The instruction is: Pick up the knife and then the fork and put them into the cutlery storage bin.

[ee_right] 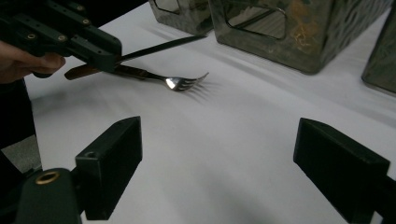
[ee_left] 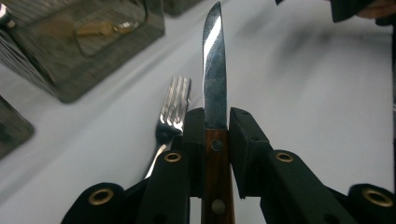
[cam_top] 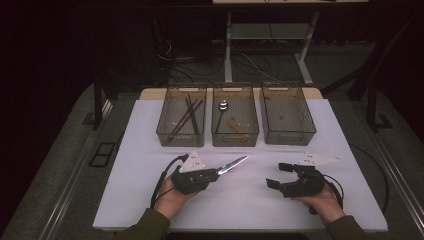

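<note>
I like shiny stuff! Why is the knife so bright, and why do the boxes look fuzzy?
In the left gripper view, light glares off the steel blade of the wooden-handled knife, while the clear plastic bins behind are out of focus. In the high view, the white table is lit and the room beyond is dark.

Wood-handled knife (ee_left: 214, 93) (serrated), blade raised

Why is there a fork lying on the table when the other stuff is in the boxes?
The silver metal fork does look out of place: it lies loose on the white tabletop, outside the three clear plastic bins. The left gripper is shut on the wooden-handled steel knife right beside it.
</note>
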Demonstrator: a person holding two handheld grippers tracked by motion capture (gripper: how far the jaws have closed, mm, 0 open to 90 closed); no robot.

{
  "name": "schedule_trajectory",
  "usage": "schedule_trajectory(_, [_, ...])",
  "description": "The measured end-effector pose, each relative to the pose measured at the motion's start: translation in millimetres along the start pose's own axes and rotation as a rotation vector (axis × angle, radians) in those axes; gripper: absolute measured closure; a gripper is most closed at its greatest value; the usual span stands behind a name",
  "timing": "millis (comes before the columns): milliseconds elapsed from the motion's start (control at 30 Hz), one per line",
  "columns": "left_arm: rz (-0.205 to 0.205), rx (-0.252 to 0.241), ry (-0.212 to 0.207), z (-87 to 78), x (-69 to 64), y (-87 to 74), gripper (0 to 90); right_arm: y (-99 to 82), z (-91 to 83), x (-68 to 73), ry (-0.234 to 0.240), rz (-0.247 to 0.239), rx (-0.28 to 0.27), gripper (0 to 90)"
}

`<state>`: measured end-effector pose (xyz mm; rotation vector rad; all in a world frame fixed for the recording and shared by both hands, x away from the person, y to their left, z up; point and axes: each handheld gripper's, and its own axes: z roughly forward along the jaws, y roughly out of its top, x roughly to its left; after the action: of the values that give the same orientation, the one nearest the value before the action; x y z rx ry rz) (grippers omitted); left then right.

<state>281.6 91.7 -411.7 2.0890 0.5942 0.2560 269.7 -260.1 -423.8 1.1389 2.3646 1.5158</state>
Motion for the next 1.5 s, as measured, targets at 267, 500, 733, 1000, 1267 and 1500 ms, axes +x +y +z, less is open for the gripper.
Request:
schedule_trajectory(267, [-0.006,-0.046,0.017,11.2,1.1,13.2,76.9,17.7,17.9,10.6,0.075,0.032,-0.026,40.5])
schedule_trajectory(500, [-0.004,-0.085,0.028,20.8,-1.6,24.0,76.9,32.3,31.5,14.8,0.107,0.079,-0.052,48.7])
schedule_trajectory(733, [0.007,-0.098,0.025,29.5,-7.5,28.9,76.9,38.6,40.4,11.0,0.125,0.121,-0.082,51.8])
schedule_trajectory(1000, [0.016,-0.126,0.027,30.3,-14.5,30.5,76.9,40.7,47.8,3.7,0.146,0.189,-0.107,56.7])
schedule_trajectory(1267, [0.017,-0.131,0.021,34.4,-19.2,29.7,76.9,46.3,55.7,4.4,0.180,0.214,-0.138,73.2])
schedule_trajectory(1500, [0.011,-0.134,0.017,35.0,-18.8,29.1,77.0,53.6,55.9,12.0,0.213,0.196,-0.159,82.6])
